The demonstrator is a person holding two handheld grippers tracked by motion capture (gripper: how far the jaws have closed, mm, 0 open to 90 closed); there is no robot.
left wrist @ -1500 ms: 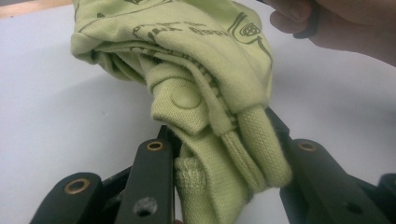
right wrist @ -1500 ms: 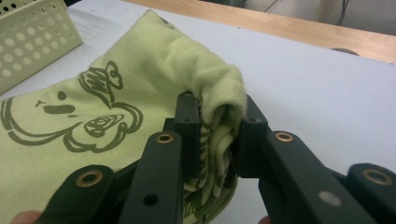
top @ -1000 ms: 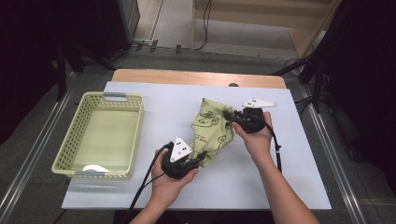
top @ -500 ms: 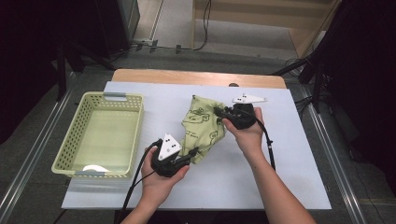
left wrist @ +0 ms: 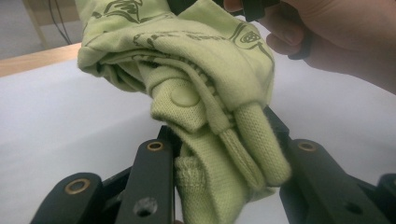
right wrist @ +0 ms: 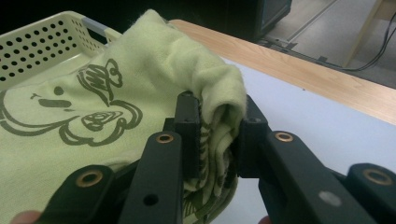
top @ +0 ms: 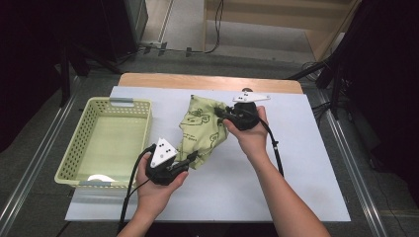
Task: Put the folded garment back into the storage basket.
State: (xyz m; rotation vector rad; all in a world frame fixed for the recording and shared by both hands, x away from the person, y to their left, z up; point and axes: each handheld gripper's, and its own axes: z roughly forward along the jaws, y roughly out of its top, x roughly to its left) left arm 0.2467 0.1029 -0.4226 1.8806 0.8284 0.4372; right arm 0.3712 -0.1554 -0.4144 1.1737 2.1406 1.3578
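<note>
Holding the green garment [top: 202, 131] between both claws, I have it lifted off the white counter [top: 296, 168], stretched from my near left to my far right. My left claw [top: 190, 159] is clenched on the garment's lower end; in the left gripper view the bunched knit cuff and a seam fold [left wrist: 219, 154] sit pressed between the two black jaws. My right claw [top: 221, 114] is clenched on the upper end, and the right gripper view has a thick fold of the fabric [right wrist: 219, 126] pinched tight between its jaws, with the dark printed cartoon figure [right wrist: 93, 114] spread out beside them. The pale green basket [top: 79, 148] stands on the counter's left side, just beside the garment but not touching it. Something white [top: 99, 177] lies at the basket's near corner; I cannot tell what it is.
</note>
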